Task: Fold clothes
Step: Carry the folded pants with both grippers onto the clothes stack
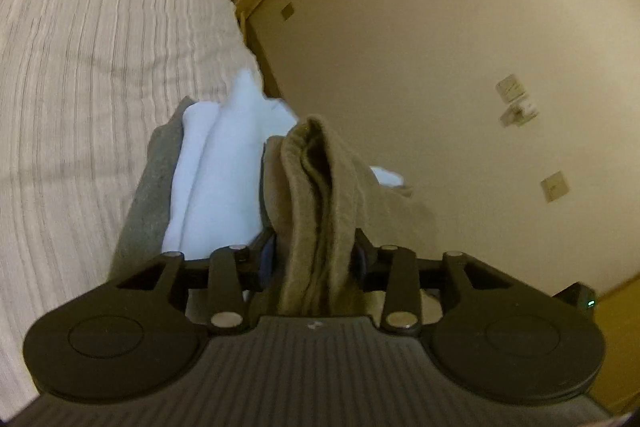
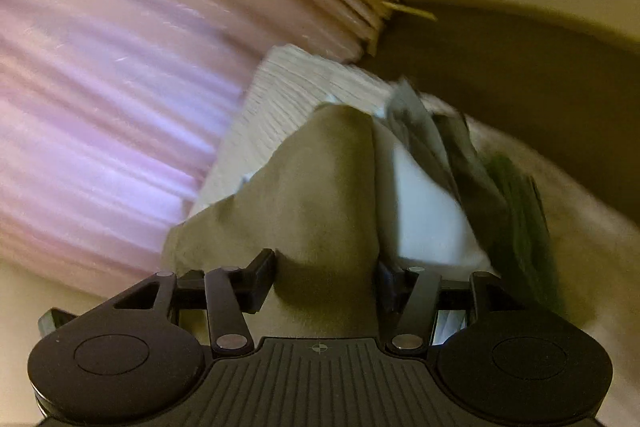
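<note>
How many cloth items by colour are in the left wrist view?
Tan fleece-like cloth, clamped in the left gripper: 1
Light blue folded cloth: 1
Grey folded cloth: 1
Total: 3, on the beige ribbed bedcover.

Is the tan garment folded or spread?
Bunched, not spread: the tan garment hangs in thick layered folds between both grippers' fingers.

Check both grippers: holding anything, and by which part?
Both grip the tan garment: left gripper pinches a bunched fold, right gripper another bunched section.
</note>
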`<state>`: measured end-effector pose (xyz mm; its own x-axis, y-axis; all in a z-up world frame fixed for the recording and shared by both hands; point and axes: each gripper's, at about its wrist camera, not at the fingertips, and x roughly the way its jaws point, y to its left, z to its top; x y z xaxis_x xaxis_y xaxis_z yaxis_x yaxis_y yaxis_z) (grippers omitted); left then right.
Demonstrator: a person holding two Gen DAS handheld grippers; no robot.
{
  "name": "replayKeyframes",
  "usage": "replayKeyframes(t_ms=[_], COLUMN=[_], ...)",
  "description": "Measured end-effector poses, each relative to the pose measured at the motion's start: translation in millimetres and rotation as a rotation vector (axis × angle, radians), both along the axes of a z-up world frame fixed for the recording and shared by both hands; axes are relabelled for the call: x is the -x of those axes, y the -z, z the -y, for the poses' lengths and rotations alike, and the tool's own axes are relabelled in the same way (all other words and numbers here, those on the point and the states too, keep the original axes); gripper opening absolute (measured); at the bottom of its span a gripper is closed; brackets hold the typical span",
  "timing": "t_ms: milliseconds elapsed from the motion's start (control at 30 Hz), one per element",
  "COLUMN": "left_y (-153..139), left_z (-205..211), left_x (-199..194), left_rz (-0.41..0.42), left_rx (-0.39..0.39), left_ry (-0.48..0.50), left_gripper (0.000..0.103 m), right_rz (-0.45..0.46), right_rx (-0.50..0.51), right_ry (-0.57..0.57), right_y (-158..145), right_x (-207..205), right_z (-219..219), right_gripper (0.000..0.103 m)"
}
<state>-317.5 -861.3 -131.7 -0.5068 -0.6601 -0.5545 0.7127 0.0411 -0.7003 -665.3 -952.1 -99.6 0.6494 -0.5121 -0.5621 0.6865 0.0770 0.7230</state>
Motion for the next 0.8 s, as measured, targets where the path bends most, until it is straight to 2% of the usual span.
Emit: replayKeyframes(t_ms=[133,200,233,333,400,467,600,633,700,767,800], left_y=[-14.8,-18.3,-18.6,-16.2,-26.5,-47.5,-73.6,-75.0,-65.1,-46.5,-42.8], left_z=[5.5,17.3,24.2,27.5,15.8,-4.7,-48.7,-58.1,-69.3,-71.8,-74.0], left_x=[-5.9,-7.0,-5.4,-2.3,-4.1,5.9,43.9,54.2,74.8,90.2,91.0], left_rz=[0.012,0.029,0.052,0.126,0.165,0.286,0.374,0.409,0.533,0.643,0.65], left_rx=[0.077,0.095,0.097,0.064,0.091,0.156,0.222,0.221,0.186,0.131,0.116], left_ry=[-0.045,-0.018,-0.004,-0.024,-0.062,-0.078,0.059,0.098,0.15,0.148,0.132], left_gripper=[0.038,0.035,0.026,0.027,0.026,0.023,0.009,0.009,0.007,0.005,0.005], right_rz=[-0.061,-0.123,-0.159,-0.28,-0.313,-0.323,-0.363,-0.385,-0.461,-0.484,-0.491], right_rx=[0.165,0.176,0.177,0.23,0.307,0.359,0.373,0.367,0.322,0.304,0.299], right_ry=[0.023,0.009,0.003,0.032,0.071,0.097,0.062,0.039,-0.013,-0.02,-0.021], right_y=[-17.6,-12.9,-9.7,-18.0,-28.6,-39.6,-36.3,-30.0,-11.3,-10.4,-11.6], right_x=[-5.1,-22.8,-32.2,-50.2,-50.8,-48.1,-57.0,-62.8,-79.2,-85.6,-88.2], right_z=[-2.3,0.5,1.6,-8.2,-37.6,-71.0,-141.2,-153.9,-168.2,-179.2,-185.5], right_gripper=[0.056,0.055,0.055,0.056,0.056,0.056,0.055,0.055,0.055,0.055,0.056])
